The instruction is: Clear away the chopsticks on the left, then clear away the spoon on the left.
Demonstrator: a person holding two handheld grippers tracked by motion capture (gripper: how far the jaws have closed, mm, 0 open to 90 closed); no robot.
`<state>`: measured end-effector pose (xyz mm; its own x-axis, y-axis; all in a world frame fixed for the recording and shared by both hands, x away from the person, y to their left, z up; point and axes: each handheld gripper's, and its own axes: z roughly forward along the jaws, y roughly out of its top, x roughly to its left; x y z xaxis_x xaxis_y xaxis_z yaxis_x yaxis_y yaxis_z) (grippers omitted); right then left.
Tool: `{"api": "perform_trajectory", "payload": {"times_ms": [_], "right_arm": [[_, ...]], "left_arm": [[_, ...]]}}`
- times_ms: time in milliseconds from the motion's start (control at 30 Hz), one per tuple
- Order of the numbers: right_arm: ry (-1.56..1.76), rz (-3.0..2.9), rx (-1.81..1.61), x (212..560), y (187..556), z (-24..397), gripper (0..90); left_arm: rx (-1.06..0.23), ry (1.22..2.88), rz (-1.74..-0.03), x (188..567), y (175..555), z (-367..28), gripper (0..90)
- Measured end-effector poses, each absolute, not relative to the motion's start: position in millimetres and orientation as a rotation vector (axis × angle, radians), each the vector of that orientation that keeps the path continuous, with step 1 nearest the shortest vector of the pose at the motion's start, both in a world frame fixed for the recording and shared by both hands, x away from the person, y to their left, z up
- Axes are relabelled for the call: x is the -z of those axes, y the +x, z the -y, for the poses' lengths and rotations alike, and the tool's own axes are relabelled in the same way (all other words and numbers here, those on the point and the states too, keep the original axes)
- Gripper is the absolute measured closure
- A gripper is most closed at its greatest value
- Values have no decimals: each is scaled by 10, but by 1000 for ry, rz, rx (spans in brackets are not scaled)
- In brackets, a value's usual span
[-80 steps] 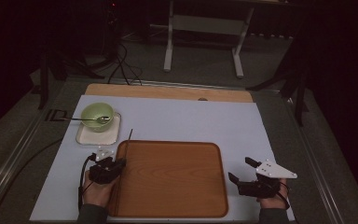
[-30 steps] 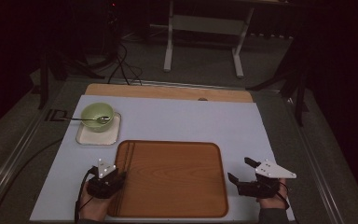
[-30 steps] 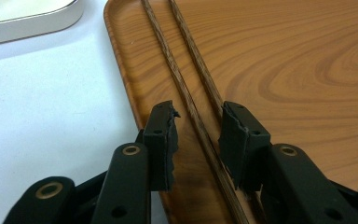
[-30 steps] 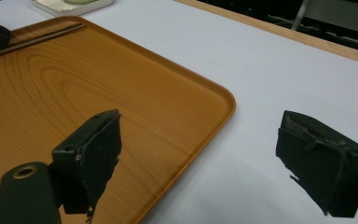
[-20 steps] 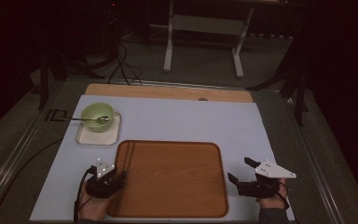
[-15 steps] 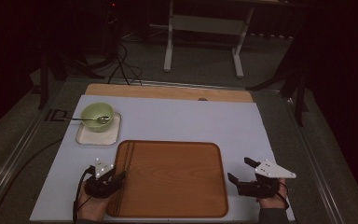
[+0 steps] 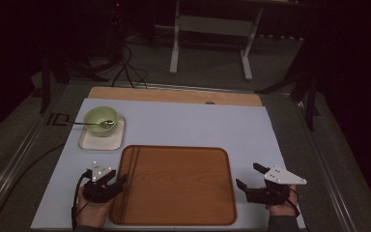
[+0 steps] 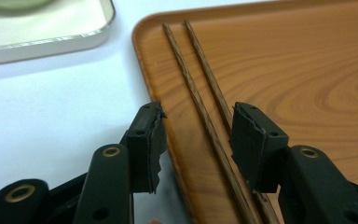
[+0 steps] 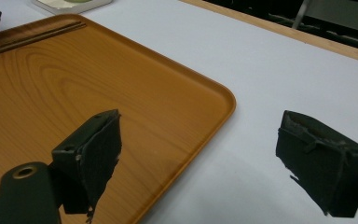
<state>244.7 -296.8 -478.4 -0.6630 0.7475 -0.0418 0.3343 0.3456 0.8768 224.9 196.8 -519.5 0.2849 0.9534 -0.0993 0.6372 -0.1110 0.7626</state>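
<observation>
A pair of dark wooden chopsticks (image 8: 200,93) lies side by side along the left edge of the brown wooden tray (image 7: 174,183). My left gripper (image 8: 198,121) sits low over that edge. Its jaws have just been opening. The chopsticks pass between the pads, and neither pad presses on them. In the high view the left gripper (image 7: 118,181) is at the tray's front left, and the chopsticks (image 7: 130,169) run away from it. My right gripper (image 7: 249,176) rests to the right of the tray, open wide with nothing between its jaws (image 9: 200,140).
A green bowl (image 7: 99,118) with a spoon (image 7: 84,123) in it stands on a white dish (image 7: 89,141) behind the tray's left corner. A pale sheet (image 7: 198,125) covers the wooden table. Chair and stand legs are on the floor beyond.
The chopsticks, earlier sticking up from my left gripper toward the white dish, now lie flat in the tray. The left hand has drawn back toward the front edge. The right hand stayed still.
</observation>
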Motion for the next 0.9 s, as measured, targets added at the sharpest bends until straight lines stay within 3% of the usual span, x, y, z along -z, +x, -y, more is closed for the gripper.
{"api": "perform_trajectory", "payload": {"times_ms": [900], "right_arm": [[947,-2170,-1263,4776,2442,2981,137]], "left_arm": [[-635,1729,-1478,4855,2598,-2181,467]]}}
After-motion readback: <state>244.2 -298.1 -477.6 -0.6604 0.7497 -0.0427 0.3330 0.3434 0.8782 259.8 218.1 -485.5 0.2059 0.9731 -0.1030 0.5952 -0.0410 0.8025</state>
